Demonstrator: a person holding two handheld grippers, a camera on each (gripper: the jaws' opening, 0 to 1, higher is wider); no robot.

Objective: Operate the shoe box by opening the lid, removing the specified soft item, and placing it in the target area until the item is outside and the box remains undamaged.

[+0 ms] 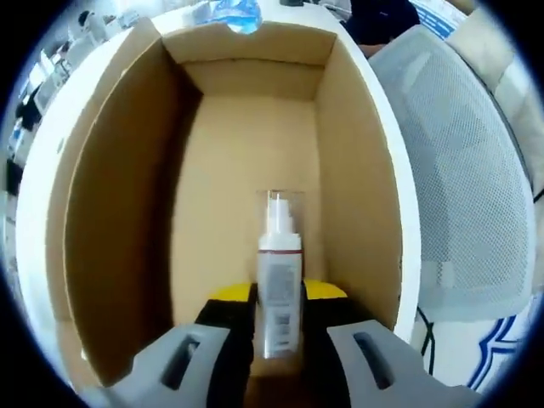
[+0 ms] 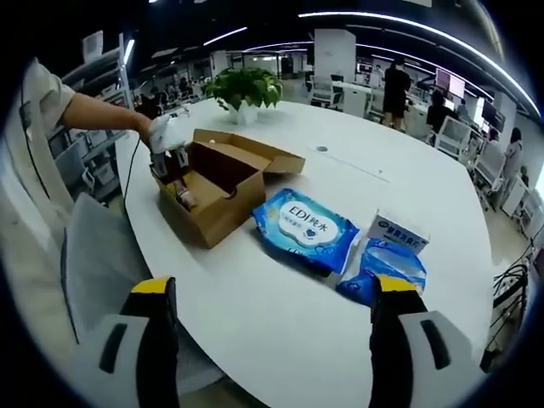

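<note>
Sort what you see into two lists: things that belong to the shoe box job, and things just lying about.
Belongs to the job:
shoe box, lid open
pump bottle, inside the box, between the left gripper jaws
right gripper, open

Lying about:
blue wipes pack
small white carton
blue pouch
potted plant
mesh chair

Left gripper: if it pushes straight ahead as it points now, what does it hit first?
The left gripper already grips a white spray bottle inside the open cardboard box. Straight ahead, the bottle's tip would probably meet the box's inner bottom panel first; depth is unclear.
</note>
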